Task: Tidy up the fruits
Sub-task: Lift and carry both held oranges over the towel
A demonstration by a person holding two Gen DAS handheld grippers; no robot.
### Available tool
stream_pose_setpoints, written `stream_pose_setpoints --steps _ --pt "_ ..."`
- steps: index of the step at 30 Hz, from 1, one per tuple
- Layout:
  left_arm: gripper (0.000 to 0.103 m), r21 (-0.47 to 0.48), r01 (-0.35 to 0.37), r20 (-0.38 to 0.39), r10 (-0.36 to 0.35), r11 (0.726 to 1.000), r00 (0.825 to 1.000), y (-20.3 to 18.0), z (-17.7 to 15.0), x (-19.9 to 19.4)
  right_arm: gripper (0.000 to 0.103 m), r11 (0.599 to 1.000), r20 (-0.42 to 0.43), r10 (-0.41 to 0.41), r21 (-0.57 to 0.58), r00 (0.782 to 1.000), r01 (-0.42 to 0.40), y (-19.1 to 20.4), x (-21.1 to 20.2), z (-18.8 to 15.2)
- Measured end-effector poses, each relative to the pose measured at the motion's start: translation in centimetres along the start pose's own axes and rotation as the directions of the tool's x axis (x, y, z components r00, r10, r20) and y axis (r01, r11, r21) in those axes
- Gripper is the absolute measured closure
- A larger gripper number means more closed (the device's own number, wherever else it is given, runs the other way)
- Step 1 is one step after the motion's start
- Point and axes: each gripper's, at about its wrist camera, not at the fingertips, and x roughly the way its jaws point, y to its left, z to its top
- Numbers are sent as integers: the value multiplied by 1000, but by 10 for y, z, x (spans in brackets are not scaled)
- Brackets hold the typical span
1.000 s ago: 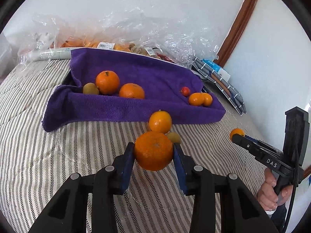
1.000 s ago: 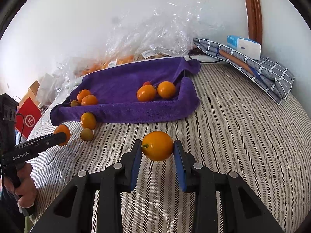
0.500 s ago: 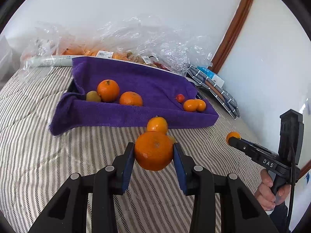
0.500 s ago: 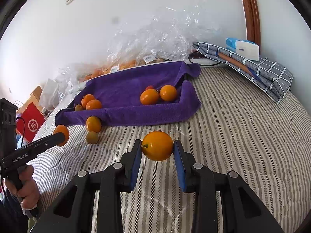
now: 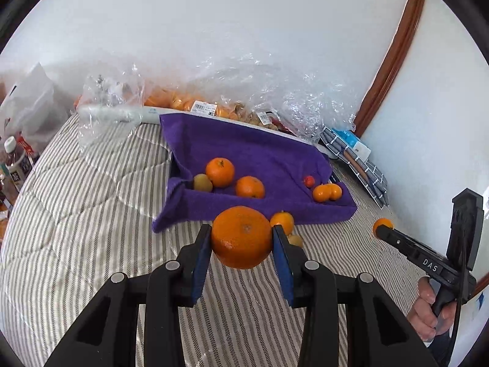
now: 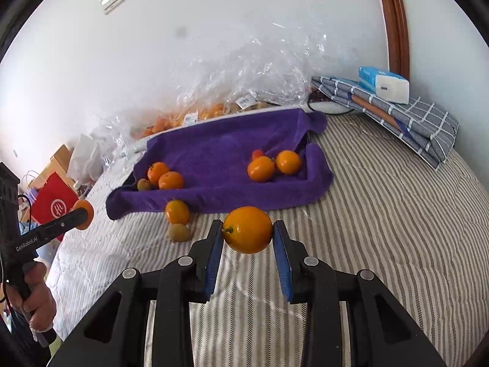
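Note:
My left gripper [image 5: 242, 238] is shut on a large orange [image 5: 241, 236], held above the striped bed. My right gripper [image 6: 247, 232] is shut on a smooth yellow-orange fruit [image 6: 248, 229] with a small stem. Ahead lies a tray lined with a purple towel [image 5: 262, 150] [image 6: 220, 150]. It holds two oranges [image 5: 220, 172] and a kiwi [image 5: 203, 183] on its left, and two small oranges [image 5: 326, 192] with a red fruit [image 5: 309, 181] on its right. On the bed before the tray lie one orange [image 6: 177, 211] and one kiwi [image 6: 179, 232].
Crinkled plastic bags of fruit [image 5: 232, 104] stand behind the tray along the wall. A folded grey checked cloth [image 6: 397, 113] with a tissue pack [image 6: 384, 83] lies at the back right. A red bag [image 6: 55, 205] and bottles [image 5: 15, 165] are off the bed's left.
Both grippers have risen and drawn back from the tray, each keeping its fruit. The tray and loose fruit look smaller and farther now; more of the bed's left side shows.

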Motion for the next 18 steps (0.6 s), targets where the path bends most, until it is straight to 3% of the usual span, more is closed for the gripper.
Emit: stream_pose_setpoints --steps 9,18 --pt "66 -12 -29 34 29 1000 999 5 38 0 70 999 51 -17 -42 999 20 17 -6 42" --pt "66 -56 -61 50 64 997 997 24 74 22 70 998 84 -50 -44 995 54 5 14 82"
